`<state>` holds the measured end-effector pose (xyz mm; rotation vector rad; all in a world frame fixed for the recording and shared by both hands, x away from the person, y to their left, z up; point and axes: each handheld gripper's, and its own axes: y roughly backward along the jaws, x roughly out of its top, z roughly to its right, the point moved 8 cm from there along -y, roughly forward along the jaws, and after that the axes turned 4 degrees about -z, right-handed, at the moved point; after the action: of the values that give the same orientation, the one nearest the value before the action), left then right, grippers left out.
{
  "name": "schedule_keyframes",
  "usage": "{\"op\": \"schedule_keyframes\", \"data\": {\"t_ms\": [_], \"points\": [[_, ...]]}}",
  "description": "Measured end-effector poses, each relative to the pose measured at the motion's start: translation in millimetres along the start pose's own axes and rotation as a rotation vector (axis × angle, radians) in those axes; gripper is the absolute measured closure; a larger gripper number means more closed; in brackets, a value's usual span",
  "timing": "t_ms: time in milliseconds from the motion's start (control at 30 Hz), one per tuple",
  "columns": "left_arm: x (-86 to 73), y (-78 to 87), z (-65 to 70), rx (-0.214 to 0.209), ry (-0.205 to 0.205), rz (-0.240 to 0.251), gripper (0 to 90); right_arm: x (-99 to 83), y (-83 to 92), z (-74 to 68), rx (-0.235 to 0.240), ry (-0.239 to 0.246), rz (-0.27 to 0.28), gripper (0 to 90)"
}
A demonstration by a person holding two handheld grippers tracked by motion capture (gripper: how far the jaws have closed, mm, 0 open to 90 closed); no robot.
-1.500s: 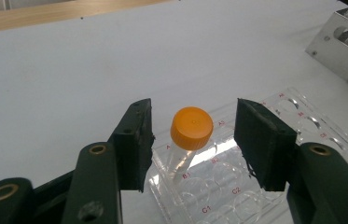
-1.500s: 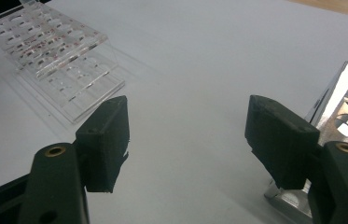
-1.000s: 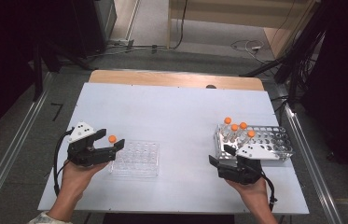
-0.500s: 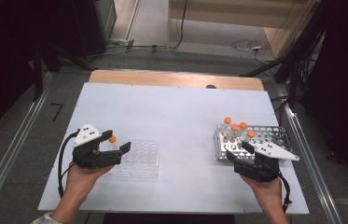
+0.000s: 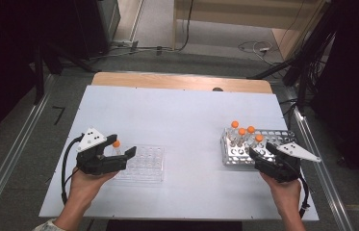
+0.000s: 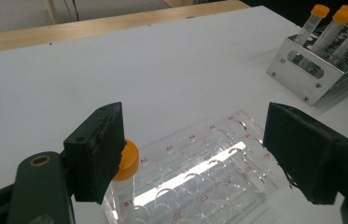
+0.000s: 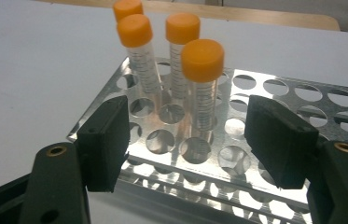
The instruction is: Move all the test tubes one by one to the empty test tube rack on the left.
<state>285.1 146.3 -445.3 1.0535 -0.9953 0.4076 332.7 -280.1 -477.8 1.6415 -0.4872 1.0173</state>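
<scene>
Left gripper (image 5: pixel 121 155): wide open, holding nothing; one black pad just touches the orange cap of a tube (image 6: pixel 124 186).
Tube: stands upright in a corner hole of the clear tray (image 6: pixel 218 163).
Clear tray: on the white counter (image 5: pixel 177 115), at the left.
Right gripper (image 7: pixel 188 140): wide open, holding nothing, beside the metal rack (image 7: pixel 274 93).
Metal rack: at the right, with four orange-capped tubes (image 7: pixel 202 84) standing in it.

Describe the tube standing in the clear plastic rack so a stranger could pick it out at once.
Start at the white table and find the clear plastic rack near its front left. At that rack's left end stands one orange-capped tube. It stands alone; the other tubes cluster in the metal rack.
</scene>
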Motion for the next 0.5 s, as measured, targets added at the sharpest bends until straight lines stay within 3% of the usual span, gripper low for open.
{"op": "schedule_keyframes", "data": {"t_ms": [300,500], "points": [[-2.1,-3.6,2.5,-0.002,-0.006,-0.011,21.1,0.7,-11.5,11.7,-0.033,-0.016,0.004,31.9],[-2.8,-4.4,2.2,0.0,-0.007,-0.016,21.2,0.5,-18.3,9.7,-0.039,-0.004,0.0,38.3]]}}
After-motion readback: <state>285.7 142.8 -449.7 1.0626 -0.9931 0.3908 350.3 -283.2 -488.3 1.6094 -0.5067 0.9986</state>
